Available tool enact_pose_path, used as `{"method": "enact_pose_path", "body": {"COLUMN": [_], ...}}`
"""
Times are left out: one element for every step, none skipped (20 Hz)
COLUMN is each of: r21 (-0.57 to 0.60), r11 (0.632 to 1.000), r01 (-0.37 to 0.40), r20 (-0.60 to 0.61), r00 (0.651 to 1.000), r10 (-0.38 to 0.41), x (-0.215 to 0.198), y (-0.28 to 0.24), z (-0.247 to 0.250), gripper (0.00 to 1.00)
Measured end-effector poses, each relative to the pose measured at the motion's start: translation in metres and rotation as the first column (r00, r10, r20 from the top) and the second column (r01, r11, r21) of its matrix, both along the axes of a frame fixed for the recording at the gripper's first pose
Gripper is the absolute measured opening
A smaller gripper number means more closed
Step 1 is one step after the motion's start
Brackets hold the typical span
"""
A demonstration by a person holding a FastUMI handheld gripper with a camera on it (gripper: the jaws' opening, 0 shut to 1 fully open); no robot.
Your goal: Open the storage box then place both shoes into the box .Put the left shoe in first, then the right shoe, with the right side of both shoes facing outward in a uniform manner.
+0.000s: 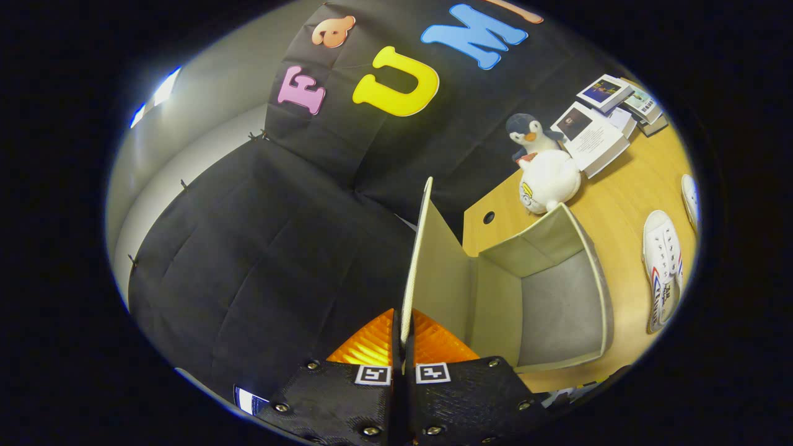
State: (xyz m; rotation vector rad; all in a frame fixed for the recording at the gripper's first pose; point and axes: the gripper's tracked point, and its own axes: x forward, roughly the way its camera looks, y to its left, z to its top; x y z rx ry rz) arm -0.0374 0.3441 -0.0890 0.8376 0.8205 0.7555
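Counter (626, 204): wood. Box (557, 310): lid (433, 260) raised upright, pinched at its edge in tongs (404, 350). 2 shoes (661, 266) lie past box. Advice: swing lid fully back before letting go; release slowly so it stays open.

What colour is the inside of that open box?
Pale grey inside the box, seen in the gripper view; the fingers pinch its lid.

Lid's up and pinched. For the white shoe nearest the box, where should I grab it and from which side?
Gripper is shut on the lid. The shoe lies beside the open box, sole down, laces up. Probably best from above, pinching the collar wall at the heel: a thin, firm edge.
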Motion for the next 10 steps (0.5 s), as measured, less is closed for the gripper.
{"method": "enact_pose_path", "body": {"r21": [0.003,0.003,-0.006,-0.009,0.001,0.008,0.003,-0.007,-0.010,-0.023], "r11": [1.000,1.000,1.000,0.999,0.999,0.998,0.997,0.996,0.994,0.992], "r01": [-0.009,-0.018,-0.025,-0.035,-0.049,-0.061,-0.076,-0.090,-0.105,-0.123], "r20": [0.006,0.022,0.034,0.040,0.041,0.048,0.057,0.068,0.079,0.094], "r00": [1.000,1.000,0.999,0.999,0.998,0.997,0.995,0.994,0.991,0.988], "r10": [0.009,0.018,0.025,0.035,0.048,0.060,0.076,0.090,0.106,0.125], "x": [0.000,-0.001,-0.001,-0.005,-0.009,-0.011,-0.013,-0.014,-0.017,-0.019], "y": [0.009,0.019,0.027,0.037,0.047,0.056,0.063,0.070,0.078,0.086], "z": [-0.001,-0.001,-0.003,-0.004,-0.004,-0.003,-0.005,-0.006,-0.006,-0.009], "gripper": [0.00,0.00,0.05,0.05,0.05,0.06,0.11,0.11,0.11,0.18]}}
